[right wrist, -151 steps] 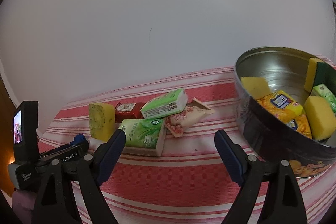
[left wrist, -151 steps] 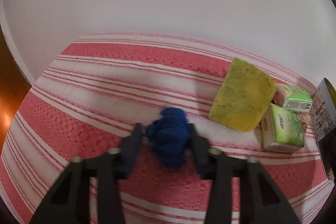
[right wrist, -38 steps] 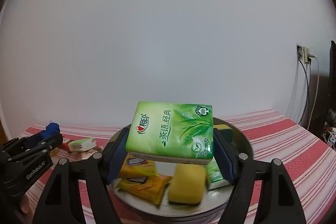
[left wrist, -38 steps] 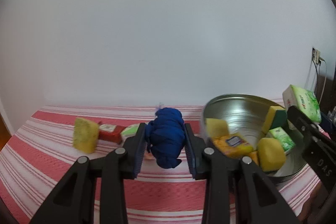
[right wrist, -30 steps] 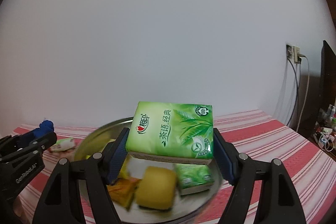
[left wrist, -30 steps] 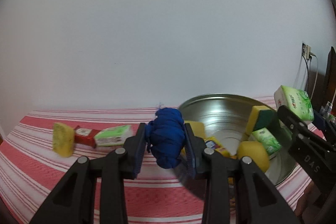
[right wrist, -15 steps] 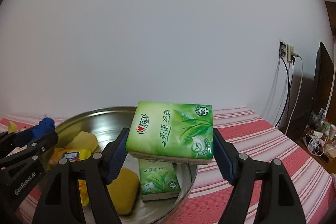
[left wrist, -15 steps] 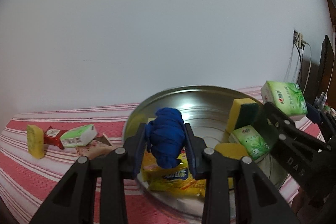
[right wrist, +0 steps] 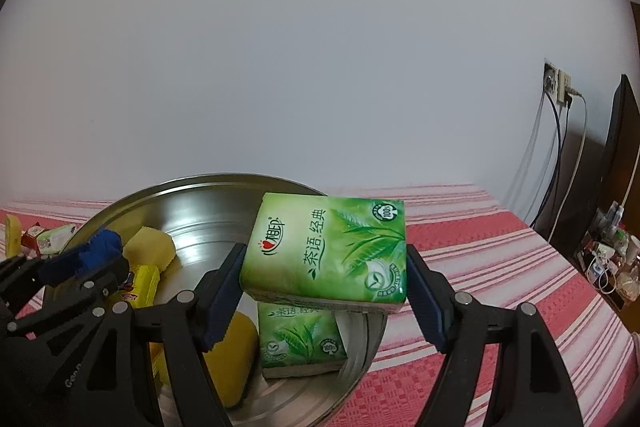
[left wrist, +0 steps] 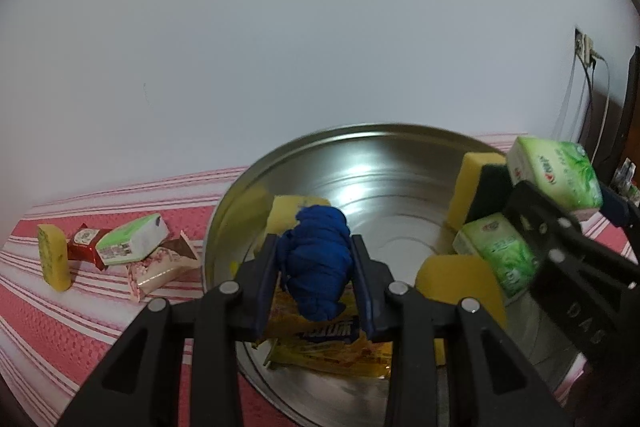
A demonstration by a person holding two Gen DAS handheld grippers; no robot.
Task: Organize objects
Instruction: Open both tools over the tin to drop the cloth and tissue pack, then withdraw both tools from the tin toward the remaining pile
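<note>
Gripping a knotted blue cloth [left wrist: 316, 263] between its two fingers [left wrist: 267, 279], the left gripper [left wrist: 314, 283] hangs over the near side of a round metal tin [left wrist: 360, 151], while the right gripper [right wrist: 326, 291] clamps a green tissue pack [right wrist: 328, 247] flat between its own fingers [right wrist: 424, 303] above the tin's right side. Straight below the cloth lies a yellow snack packet [left wrist: 320, 339], with a yellow sponge [left wrist: 288, 215] just behind it against the tin's left wall. Under the held pack, a second tissue pack [right wrist: 300, 339] leans inside the tin, beside a rounded yellow sponge [right wrist: 234, 359] near the front wall. A green-backed sponge [left wrist: 476, 187] stands upright against the far right wall. From the left camera the right gripper shows at the right edge, its pack raised above the rim; from the right camera the left gripper and the blue cloth show at the left edge, over the tin's other side. Outside the tin, to the left on the red-and-white striped cloth [left wrist: 60, 331] covering the desk, lie a third tissue pack [left wrist: 132, 241], a red packet [left wrist: 86, 239] touching it, a pink snack bar [left wrist: 160, 269] in front, and a speckled yellow sponge [left wrist: 54, 259] standing on edge at the far left. A white wall fills the background, with a socket [right wrist: 558, 83] and cables at the right.
</note>
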